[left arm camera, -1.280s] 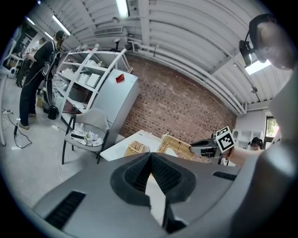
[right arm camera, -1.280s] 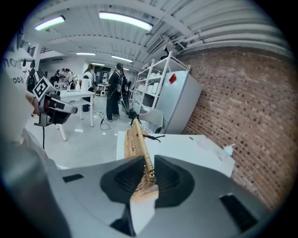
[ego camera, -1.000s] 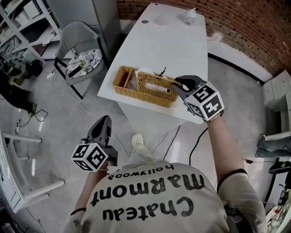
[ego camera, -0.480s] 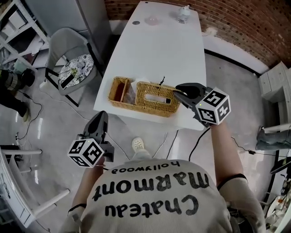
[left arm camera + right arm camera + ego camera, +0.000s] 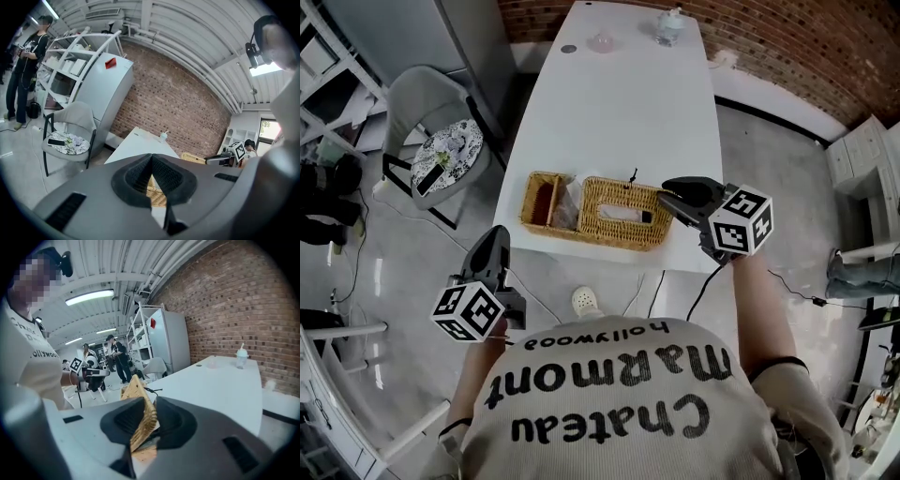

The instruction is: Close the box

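Note:
A long wicker box lies near the front edge of the white table. Its woven lid, with a slot in the middle, covers the box's right part. The left compartment is uncovered. My right gripper is shut on the lid's right end; in the right gripper view the woven edge sits pinched between the pads. My left gripper hangs off the table, in front of its left corner over the floor, shut with nothing in it. Its pads meet in the left gripper view.
A grey chair with a patterned cushion and a phone stands left of the table. A cup and a small dish sit at the far end. Cables run on the floor under the table. People stand by shelves.
The head view has shifted, so the table and box sit lower in frame. The right gripper keeps its hold on the lid's right end. The left gripper stays low, off the table.

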{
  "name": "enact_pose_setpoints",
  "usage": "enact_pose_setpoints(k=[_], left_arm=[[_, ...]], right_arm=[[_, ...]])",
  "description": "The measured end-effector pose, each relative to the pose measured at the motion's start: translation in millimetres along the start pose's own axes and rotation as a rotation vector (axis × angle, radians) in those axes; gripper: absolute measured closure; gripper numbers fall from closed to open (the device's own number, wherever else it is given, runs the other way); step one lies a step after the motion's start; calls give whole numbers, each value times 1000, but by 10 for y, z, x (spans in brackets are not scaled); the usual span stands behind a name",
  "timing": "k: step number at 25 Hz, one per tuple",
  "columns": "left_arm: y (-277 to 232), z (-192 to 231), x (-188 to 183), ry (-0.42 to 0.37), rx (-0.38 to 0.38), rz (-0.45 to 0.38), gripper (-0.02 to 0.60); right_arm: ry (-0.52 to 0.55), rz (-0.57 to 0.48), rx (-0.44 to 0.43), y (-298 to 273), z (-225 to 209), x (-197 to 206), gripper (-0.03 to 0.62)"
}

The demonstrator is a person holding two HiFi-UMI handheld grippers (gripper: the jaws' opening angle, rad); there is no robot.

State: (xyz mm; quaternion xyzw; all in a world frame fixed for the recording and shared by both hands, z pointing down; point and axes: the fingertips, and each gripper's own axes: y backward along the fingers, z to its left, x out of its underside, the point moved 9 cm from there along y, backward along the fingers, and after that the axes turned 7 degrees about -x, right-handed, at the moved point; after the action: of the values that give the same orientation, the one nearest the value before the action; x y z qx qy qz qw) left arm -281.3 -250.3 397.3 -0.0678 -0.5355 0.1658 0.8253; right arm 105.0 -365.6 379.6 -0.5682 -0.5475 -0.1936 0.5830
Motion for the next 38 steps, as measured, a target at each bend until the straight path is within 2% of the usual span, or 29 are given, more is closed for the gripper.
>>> enact_pose_setpoints(k=[16, 27, 38], left_arm=[[-558, 260, -325, -44, 50, -7, 580], [-795, 381, -426, -44, 71, 3, 580], [-823, 479, -442, -43, 66, 5, 579]], right_arm=[[-131, -73, -1, -101, -201, 177, 505], [-278, -112, 1, -250, -417, 384, 503], [-313, -68, 43, -373, -502, 525, 488]])
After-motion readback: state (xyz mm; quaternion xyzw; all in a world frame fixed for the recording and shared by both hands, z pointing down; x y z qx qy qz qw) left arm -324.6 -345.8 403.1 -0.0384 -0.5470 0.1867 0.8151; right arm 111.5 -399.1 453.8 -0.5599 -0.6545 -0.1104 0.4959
